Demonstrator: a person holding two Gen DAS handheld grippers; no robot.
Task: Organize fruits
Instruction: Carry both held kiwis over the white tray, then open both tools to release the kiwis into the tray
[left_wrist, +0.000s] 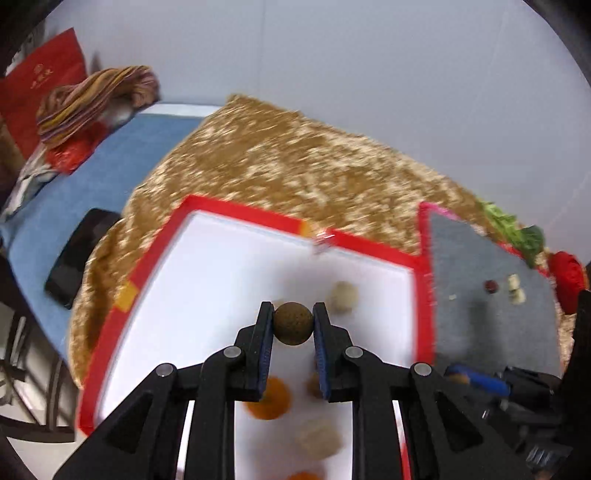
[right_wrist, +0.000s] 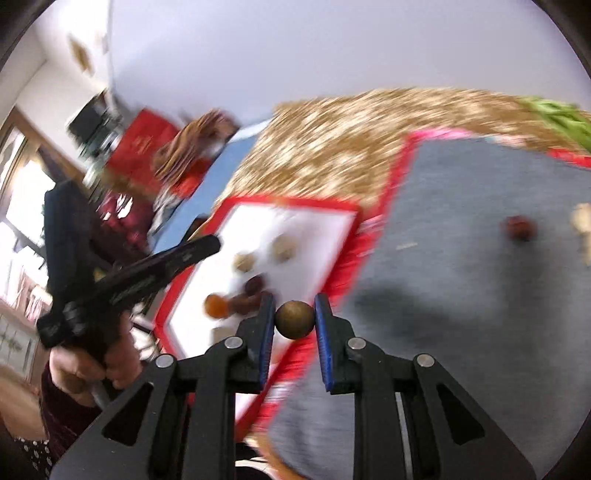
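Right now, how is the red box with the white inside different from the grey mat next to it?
The red box has raised red walls and a white floor; the grey mat lies flat and is grey. The red box holds more pieces, among them an orange fruit and pale ones; the grey mat holds only a dark red fruit and a few pale bits. Both rest on the golden cloth and have red edges.

Orange fruit (left_wrist: 267, 398): partly hidden behind the left gripper (left_wrist: 293, 325).
Fruits in white tray (right_wrist: 258, 266): too blurry to name.
Green leaves (right_wrist: 561, 114): cut off at the edge.
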